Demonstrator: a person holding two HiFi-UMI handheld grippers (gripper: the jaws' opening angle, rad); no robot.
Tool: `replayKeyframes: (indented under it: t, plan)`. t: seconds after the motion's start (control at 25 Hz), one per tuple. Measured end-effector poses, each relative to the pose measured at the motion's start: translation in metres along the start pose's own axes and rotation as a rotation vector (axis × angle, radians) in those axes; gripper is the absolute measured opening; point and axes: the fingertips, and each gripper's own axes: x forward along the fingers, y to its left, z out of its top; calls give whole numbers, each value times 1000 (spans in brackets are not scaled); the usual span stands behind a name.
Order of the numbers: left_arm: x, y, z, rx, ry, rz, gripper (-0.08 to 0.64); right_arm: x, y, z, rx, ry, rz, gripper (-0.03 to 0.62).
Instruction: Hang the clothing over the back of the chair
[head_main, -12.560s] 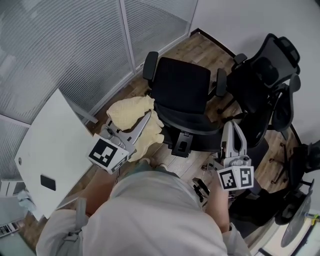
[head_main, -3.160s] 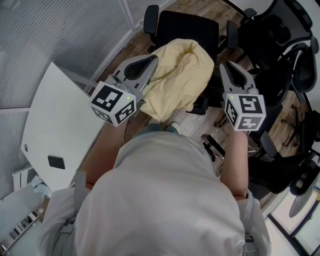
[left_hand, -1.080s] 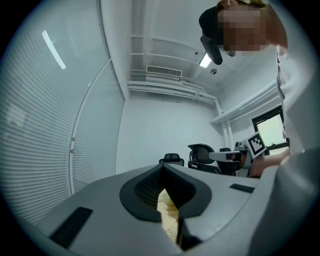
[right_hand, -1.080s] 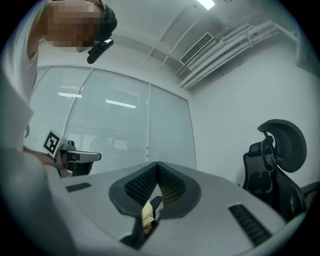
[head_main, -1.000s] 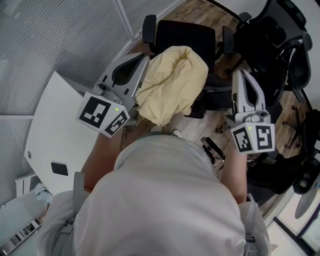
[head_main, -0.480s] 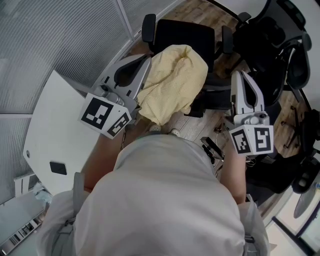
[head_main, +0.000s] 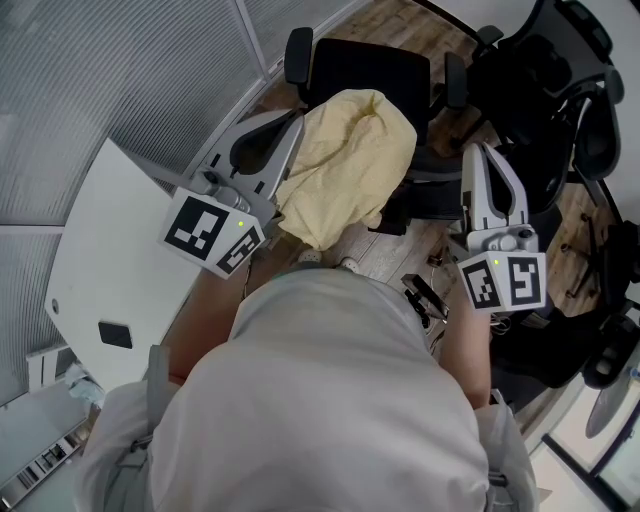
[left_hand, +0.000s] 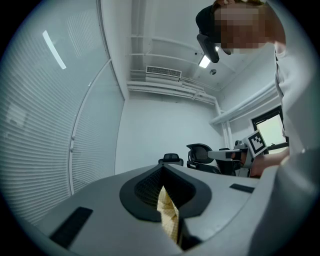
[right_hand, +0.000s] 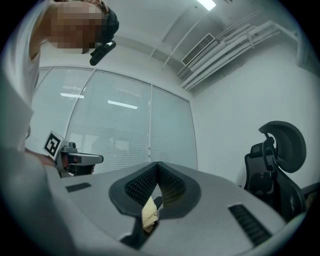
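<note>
A pale yellow piece of clothing (head_main: 350, 165) hangs bunched over the near side of a black office chair (head_main: 372, 72), hiding most of its back. My left gripper (head_main: 297, 118) is shut on the cloth's left edge. A fold of the clothing (left_hand: 169, 220) shows pinched between the left gripper's (left_hand: 162, 170) jaws. My right gripper (head_main: 478, 150) stands to the right of the cloth, level with the chair back. In the right gripper view a small bit of the clothing (right_hand: 148, 215) sits between the right gripper's (right_hand: 157, 167) closed jaws.
A white table (head_main: 110, 260) with a small dark item (head_main: 114, 335) stands at the left, below a glass wall with blinds (head_main: 120, 70). Several more black office chairs (head_main: 545, 95) crowd the right side. Wooden floor (head_main: 400, 250) shows under the chair.
Long ago the clothing lay bunched beside the chair; since then it has been raised over the chair back. The right gripper drew away to the right. Over the last second nothing moved.
</note>
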Motion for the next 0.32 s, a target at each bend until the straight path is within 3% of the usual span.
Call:
replayKeyframes:
  t: [0.32]
  plan:
    - [-1, -2, 0, 0, 1, 5, 12, -2, 0, 2, 1, -3, -1, 20]
